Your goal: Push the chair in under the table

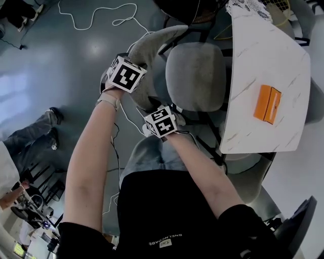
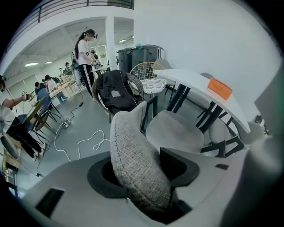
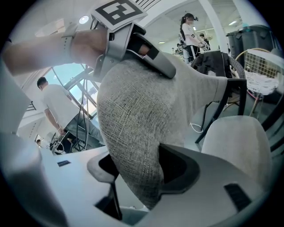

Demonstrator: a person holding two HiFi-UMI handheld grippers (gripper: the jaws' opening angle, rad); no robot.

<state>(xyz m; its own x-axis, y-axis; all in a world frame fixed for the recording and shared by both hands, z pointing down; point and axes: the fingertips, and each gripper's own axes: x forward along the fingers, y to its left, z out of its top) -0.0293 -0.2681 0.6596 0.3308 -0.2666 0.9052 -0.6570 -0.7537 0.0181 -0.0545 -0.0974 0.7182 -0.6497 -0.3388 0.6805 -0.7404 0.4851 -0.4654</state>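
Note:
A grey fabric chair stands beside the white marbled table (image 1: 263, 60), its seat (image 1: 195, 76) partly under the table's edge. Its curved backrest (image 1: 152, 45) faces me. My left gripper (image 1: 135, 76) sits on the top of the backrest. In the left gripper view the padded rim (image 2: 137, 164) fills the gap between the jaws of the left gripper (image 2: 142, 175), and both pads press on it. My right gripper (image 1: 161, 112) holds the backrest lower down. In the right gripper view the fabric (image 3: 133, 124) is wedged between the jaws of the right gripper (image 3: 137, 173).
An orange box (image 1: 267, 103) lies on the table. A white cable (image 1: 96, 15) snakes over the floor behind the chair. A second chair with a black jacket (image 2: 116, 91) stands further on. Another grey seat (image 1: 248, 172) is under the table's near end. A person's legs (image 1: 30, 136) are at left.

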